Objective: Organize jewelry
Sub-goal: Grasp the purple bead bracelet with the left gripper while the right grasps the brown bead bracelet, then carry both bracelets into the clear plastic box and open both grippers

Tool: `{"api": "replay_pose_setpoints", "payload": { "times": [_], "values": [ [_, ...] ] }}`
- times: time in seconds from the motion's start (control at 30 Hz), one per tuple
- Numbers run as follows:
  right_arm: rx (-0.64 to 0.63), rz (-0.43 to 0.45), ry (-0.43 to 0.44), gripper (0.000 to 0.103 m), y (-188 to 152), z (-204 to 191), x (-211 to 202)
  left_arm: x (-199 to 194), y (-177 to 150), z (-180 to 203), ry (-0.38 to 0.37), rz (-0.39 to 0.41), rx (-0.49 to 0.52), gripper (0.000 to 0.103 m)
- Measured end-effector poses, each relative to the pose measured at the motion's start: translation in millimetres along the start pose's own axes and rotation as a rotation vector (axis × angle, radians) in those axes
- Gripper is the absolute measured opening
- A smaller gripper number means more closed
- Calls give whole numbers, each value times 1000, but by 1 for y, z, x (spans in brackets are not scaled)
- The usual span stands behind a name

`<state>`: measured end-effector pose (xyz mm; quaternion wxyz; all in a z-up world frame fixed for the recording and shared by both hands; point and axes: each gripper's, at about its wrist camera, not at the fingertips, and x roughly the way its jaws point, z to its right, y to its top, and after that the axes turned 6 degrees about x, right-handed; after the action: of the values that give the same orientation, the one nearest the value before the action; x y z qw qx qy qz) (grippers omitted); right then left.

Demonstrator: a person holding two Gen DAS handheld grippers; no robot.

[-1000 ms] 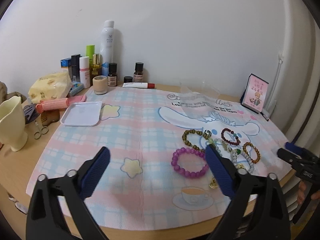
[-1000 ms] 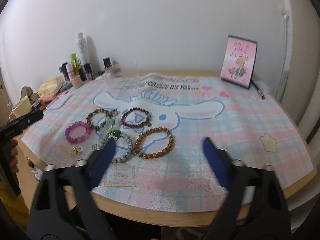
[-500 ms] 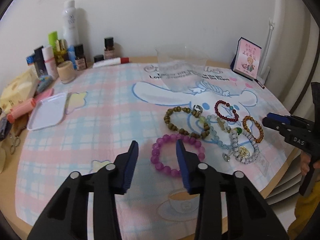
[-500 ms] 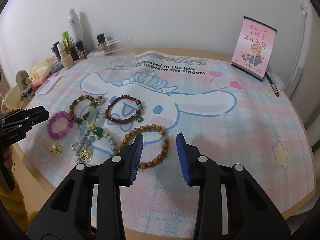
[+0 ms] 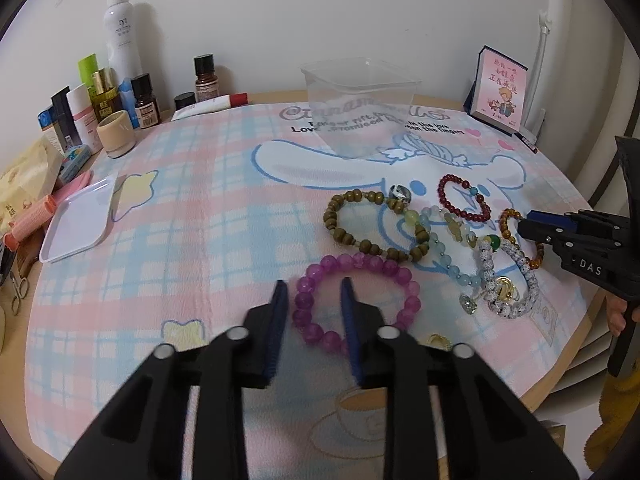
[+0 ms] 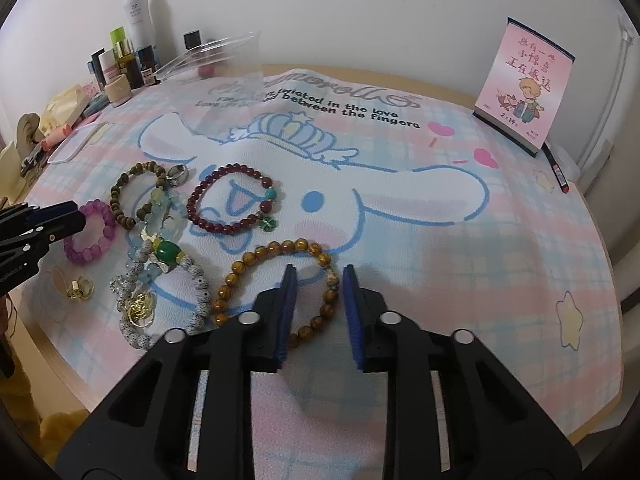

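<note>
White wall backs a round wooden tabletop (image 5: 576, 344) covered by a pastel plaid cartoon mat (image 5: 192, 216). Bottles and cosmetics (image 5: 120, 40) stand along the far left edge, with a white tray (image 5: 76, 224) nearer on the left, a clear plastic container (image 5: 360, 104) at the rear centre, and a pink calendar card (image 6: 524, 88) at the rear right.

Jewelry lies clustered on the mat: an olive wooden bead bracelet (image 5: 372, 222), a dark red bead bracelet (image 6: 232, 204), a pale blue-green bead strand (image 5: 448, 256), a white speckled bracelet with a green bead (image 6: 188, 292), and a gold ring (image 6: 80, 290) near the front edge.

Left hand-held gripper (image 5: 314, 292): jaws partly spread, straddling the near-left arc of the purple bead bracelet (image 5: 356, 300); the fingers are not yet pressed on the beads.

Right hand-held gripper (image 6: 318, 280): jaws partly spread, straddling the right-hand arc of the amber bead bracelet (image 6: 276, 284); a gap is visible on each side of the beads. Both bracelets lie flat on the mat.
</note>
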<state>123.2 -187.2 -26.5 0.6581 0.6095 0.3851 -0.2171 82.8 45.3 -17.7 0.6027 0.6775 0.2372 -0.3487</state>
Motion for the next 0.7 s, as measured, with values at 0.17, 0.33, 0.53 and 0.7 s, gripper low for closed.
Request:
{"api": "replay_pose_setpoints", "payload": {
  "times": [0.17, 0.33, 0.53, 0.7],
  "values": [
    [-10, -3, -5, 13, -1, -5, 0, 2, 1, 6, 28, -10, 30, 19],
    [-13, -2, 3, 8, -1, -8, 0, 3, 3, 7, 40, -10, 36, 10],
    [12, 34, 71, 7, 3, -5, -13, -5, 3, 11, 13, 22, 38, 10],
    [-28, 123, 120, 7, 13, -14, -51, -30, 9, 17, -30, 96, 48, 10]
  ]
}}
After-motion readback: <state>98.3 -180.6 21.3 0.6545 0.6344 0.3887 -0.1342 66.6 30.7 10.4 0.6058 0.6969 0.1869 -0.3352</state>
